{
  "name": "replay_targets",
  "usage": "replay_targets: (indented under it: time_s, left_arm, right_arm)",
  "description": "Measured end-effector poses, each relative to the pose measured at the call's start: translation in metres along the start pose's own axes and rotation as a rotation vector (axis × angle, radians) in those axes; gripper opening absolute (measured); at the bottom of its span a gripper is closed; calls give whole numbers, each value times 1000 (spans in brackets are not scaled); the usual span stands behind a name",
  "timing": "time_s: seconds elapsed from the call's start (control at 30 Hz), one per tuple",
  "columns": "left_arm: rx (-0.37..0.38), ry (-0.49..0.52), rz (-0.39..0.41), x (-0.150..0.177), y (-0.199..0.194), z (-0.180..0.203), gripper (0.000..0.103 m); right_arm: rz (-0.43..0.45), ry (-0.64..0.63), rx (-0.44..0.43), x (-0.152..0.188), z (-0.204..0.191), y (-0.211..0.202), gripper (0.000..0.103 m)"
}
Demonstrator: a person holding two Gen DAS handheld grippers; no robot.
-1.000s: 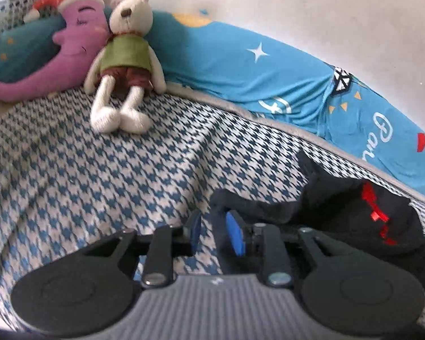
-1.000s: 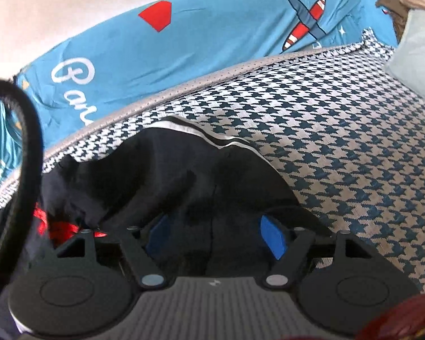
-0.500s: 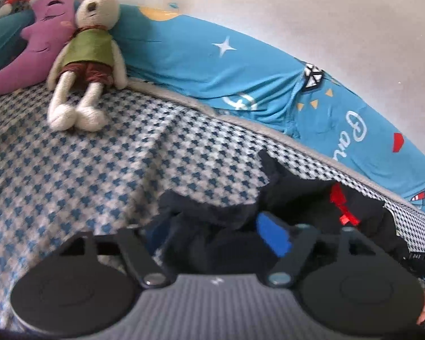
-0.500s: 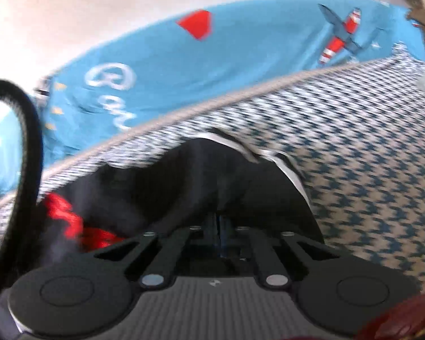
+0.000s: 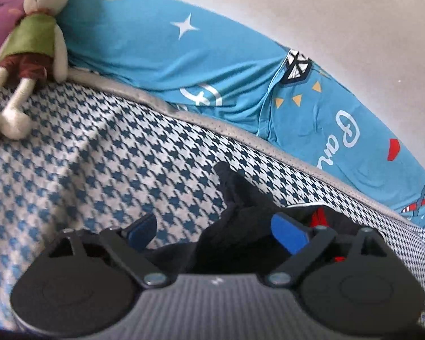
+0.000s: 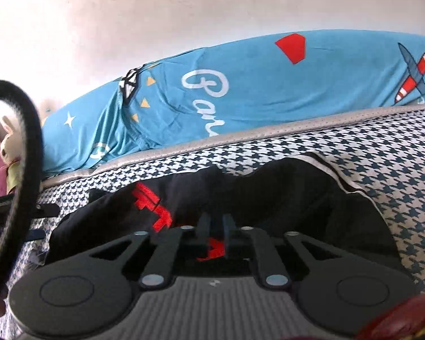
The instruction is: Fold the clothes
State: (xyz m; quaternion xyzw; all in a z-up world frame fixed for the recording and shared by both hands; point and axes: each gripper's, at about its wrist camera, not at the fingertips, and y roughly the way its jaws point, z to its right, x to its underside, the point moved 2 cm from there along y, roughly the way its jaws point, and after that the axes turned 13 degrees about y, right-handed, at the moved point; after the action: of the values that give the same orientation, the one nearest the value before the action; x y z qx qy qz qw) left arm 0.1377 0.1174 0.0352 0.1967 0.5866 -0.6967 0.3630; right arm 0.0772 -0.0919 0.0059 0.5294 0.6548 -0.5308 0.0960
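A crumpled black garment (image 5: 240,206) with red lettering (image 6: 161,212) and a white-striped edge lies on the blue-and-white houndstooth bedspread (image 5: 99,155). My left gripper (image 5: 214,226) stands wide over its left end, jaws still opening; a bunched fold sits between the blue pads (image 5: 286,231) without being pressed. In the right wrist view the garment (image 6: 283,192) spreads ahead. My right gripper (image 6: 216,221) has its fingers close together on a pinch of the black cloth, which bunches up around them, while the jaws are opening slightly.
A long blue printed cushion (image 5: 184,56) lines the wall behind the bed and shows in the right wrist view (image 6: 269,85) too. A plush rabbit (image 5: 34,28) and a purple plush (image 5: 0,5) lean at far left. A black cable (image 6: 28,141) loops at left.
My left gripper went from nearly shut to wide open and moved right over the garment. My right gripper closed on the black cloth and swung left, bunching the fabric.
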Motion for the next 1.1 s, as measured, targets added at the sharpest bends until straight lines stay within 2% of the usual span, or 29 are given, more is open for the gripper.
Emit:
replay_targets:
  time_s: [0.07,0.13,0.2,0.3,0.37,0.7,0.8,0.93,1.1]
  left_arm:
    - [-4,-7,-16,-1,11,4,92]
    - [-17,-5,-37,1,18,7,92]
    - [-34,-5,-66,5,27,10,92]
    - [-19,-29,-111,11,36,11,92]
    - [-18,-19,-121,15,38,13,92]
    - [-8,41,-164,26,39,18,92]
    - [-6,59,-172,29,39,21,94]
    - [-5,118,-184,34,38,27,96]
    - [20,150,-198,40,31,31,96]
  right_arm:
    - [6,18,24,-2,4,2,31]
    - [11,44,31,-5,9,5,35]
    - [22,83,12,-9,11,5,42]
    - [43,145,-24,-14,12,6,55]
    - [43,177,-49,-16,9,11,59]
    - [93,186,-83,-25,-28,41,67]
    - [77,171,-106,-25,-40,55,68]
    - [57,86,-44,-18,-54,74,68]
    - [-1,85,0,-10,-52,93,68]
